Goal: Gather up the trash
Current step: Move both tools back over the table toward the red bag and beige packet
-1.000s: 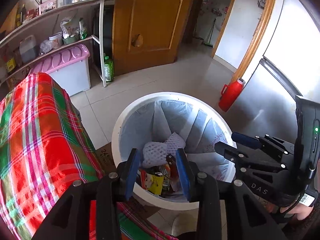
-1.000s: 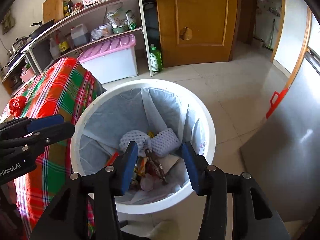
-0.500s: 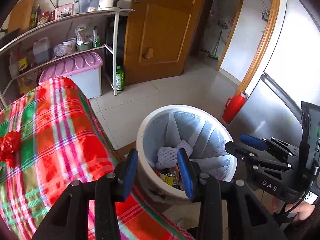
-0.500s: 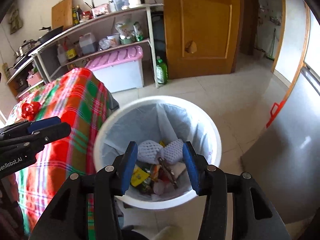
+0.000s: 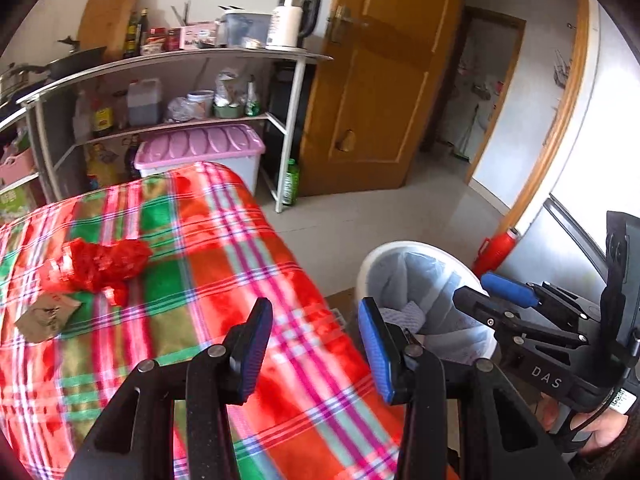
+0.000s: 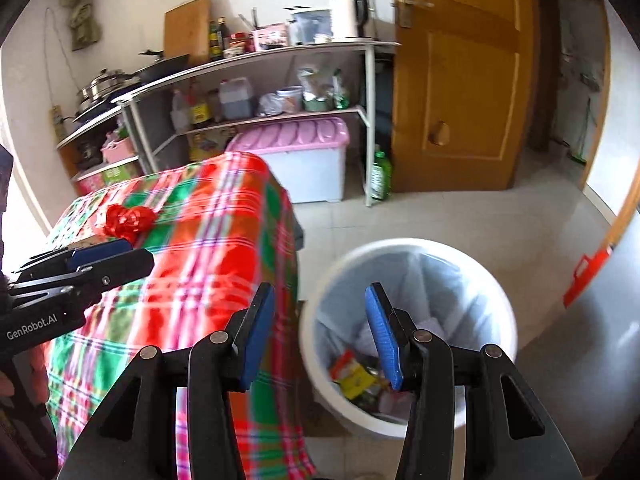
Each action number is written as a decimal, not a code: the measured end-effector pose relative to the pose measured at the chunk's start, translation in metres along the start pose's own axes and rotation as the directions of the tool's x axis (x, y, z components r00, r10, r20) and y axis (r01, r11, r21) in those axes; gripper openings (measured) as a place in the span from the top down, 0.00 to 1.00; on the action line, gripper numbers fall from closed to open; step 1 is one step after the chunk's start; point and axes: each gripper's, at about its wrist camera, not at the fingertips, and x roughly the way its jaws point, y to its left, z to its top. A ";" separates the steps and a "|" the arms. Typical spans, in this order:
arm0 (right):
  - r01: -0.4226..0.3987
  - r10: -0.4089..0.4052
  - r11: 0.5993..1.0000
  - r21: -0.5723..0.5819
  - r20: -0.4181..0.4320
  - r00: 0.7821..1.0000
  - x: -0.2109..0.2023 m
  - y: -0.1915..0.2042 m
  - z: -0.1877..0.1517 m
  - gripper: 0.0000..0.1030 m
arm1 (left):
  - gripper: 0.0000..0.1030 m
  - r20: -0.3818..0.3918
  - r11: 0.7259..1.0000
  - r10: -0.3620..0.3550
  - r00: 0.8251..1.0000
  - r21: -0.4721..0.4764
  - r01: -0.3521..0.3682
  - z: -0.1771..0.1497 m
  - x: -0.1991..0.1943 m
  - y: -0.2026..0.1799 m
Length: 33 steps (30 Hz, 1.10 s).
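Note:
A crumpled red plastic bag and a brown paper scrap lie on the table under a red-green plaid cloth. My left gripper hovers open above the cloth's near right part, nothing between its blue pads. Beside the table on the floor stands a white bin with a grey liner. My right gripper is open and empty above the gap between the table edge and the bin, where wrappers lie. Each view shows the other gripper: the right gripper, the left gripper. The red bag shows here too.
A metal shelf rack with bottles and a kettle lines the far wall. A pink-lidded storage box and a green bottle stand beneath it. Further right are a wooden door, a red jug and a grey panel.
Both grippers rose and swung left, from over the bin's mouth toward the table. The red bag and paper scrap came into view. The left jaws stand slightly wider.

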 end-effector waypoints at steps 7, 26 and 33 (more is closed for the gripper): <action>-0.056 0.056 0.997 -0.045 -0.006 0.998 0.017 0.042 0.011 0.53 | 0.57 0.012 0.996 0.066 0.998 -0.052 -0.066 -0.008 -0.016 0.046; -0.181 0.178 0.968 -0.171 -0.035 0.983 0.060 0.141 0.042 0.42 | 0.51 0.021 0.963 0.214 0.977 -0.170 -0.207 -0.019 -0.047 0.149; -0.227 0.219 0.949 -0.220 -0.062 0.974 0.082 0.173 0.051 0.42 | 0.50 0.019 0.947 0.245 0.969 -0.219 -0.235 -0.021 -0.054 0.185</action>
